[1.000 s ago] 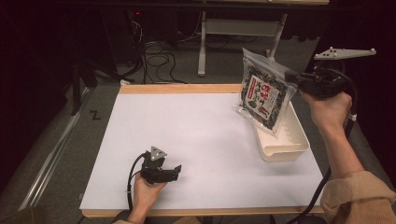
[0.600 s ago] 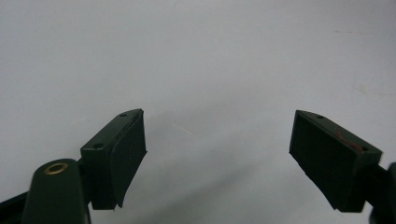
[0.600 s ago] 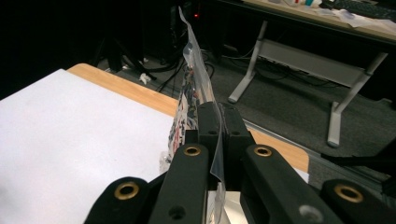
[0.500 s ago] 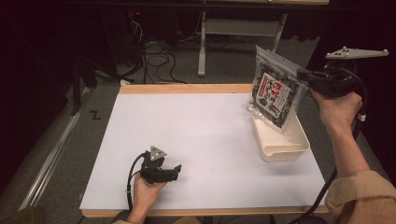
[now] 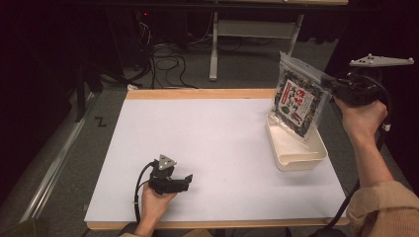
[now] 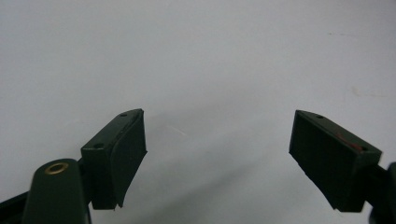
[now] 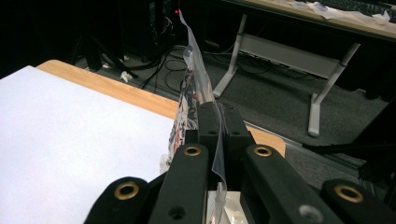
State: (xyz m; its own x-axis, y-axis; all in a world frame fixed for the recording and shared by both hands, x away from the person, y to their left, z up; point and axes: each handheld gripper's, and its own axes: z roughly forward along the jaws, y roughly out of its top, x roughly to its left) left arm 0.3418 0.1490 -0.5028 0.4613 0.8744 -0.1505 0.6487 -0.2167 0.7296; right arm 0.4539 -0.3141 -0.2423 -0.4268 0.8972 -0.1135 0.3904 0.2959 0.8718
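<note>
Pinching a shiny, crinkly plastic bag [image 5: 298, 101] with the right gripper [image 5: 330, 85], over the smooth white tray [image 5: 300, 157]. Resting the left gripper [image 5: 188, 180], spread wide, near.

At the right of the high view, a glossy clear plastic bag [image 5: 298, 101] with a printed label is catching the light, above a smooth, matt cream plastic tray [image 5: 296, 150]. The table [image 5: 222, 143] is showing a matt white sheet edged in pale wood. The left gripper [image 6: 219, 154] is showing matt black pads [image 6: 128, 154].
</note>
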